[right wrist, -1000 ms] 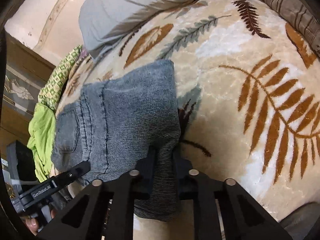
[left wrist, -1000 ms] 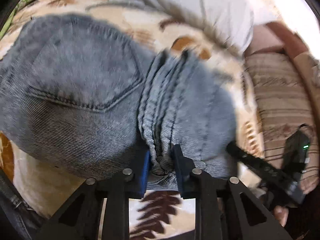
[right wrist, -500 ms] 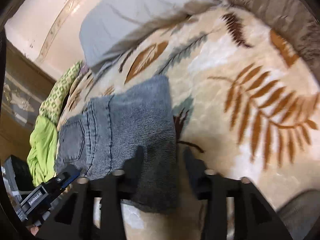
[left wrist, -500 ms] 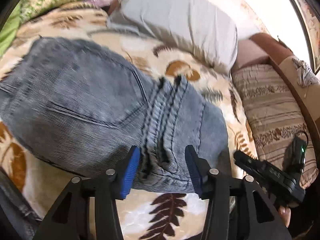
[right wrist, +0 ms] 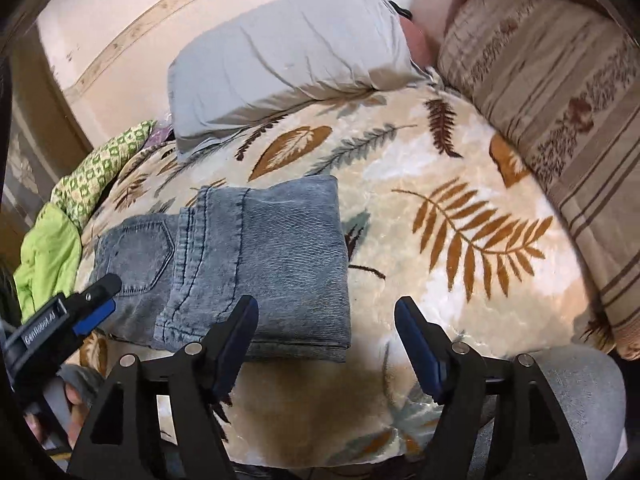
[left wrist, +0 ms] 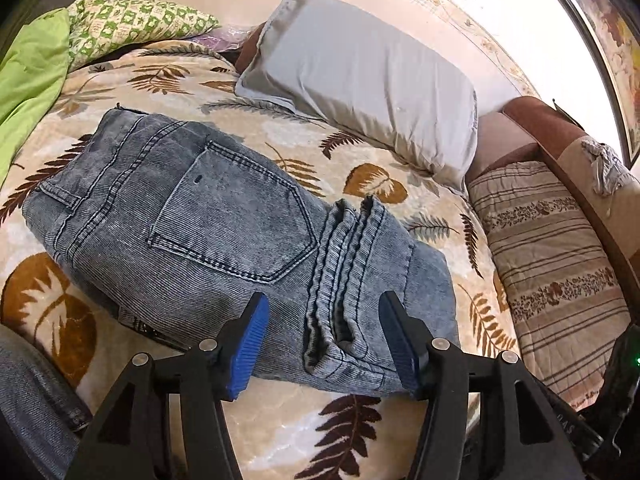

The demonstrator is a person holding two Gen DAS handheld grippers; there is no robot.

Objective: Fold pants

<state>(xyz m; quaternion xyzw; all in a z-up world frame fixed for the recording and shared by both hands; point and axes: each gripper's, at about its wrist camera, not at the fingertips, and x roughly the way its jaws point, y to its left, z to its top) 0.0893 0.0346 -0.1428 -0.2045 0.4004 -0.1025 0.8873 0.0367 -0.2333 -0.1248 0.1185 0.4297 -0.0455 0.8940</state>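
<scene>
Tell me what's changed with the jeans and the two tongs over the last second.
Both tongs let go. The left tongs, which had pinched the hem of the jeans, have just been opening; the hem lies between the jaws untouched. The right tongs have just been opening too and have drawn back off the folded edge, nothing between them. The jeans stay folded on the leaf-print blanket.

Open blanket (right wrist: 460, 304) right of the folded jeans (right wrist: 280, 264), free passage there. Grey pillow (right wrist: 288, 64) blocks the far side, striped cushion (right wrist: 560, 92) the right edge, green bedding (left wrist: 36, 60) the far left.
</scene>
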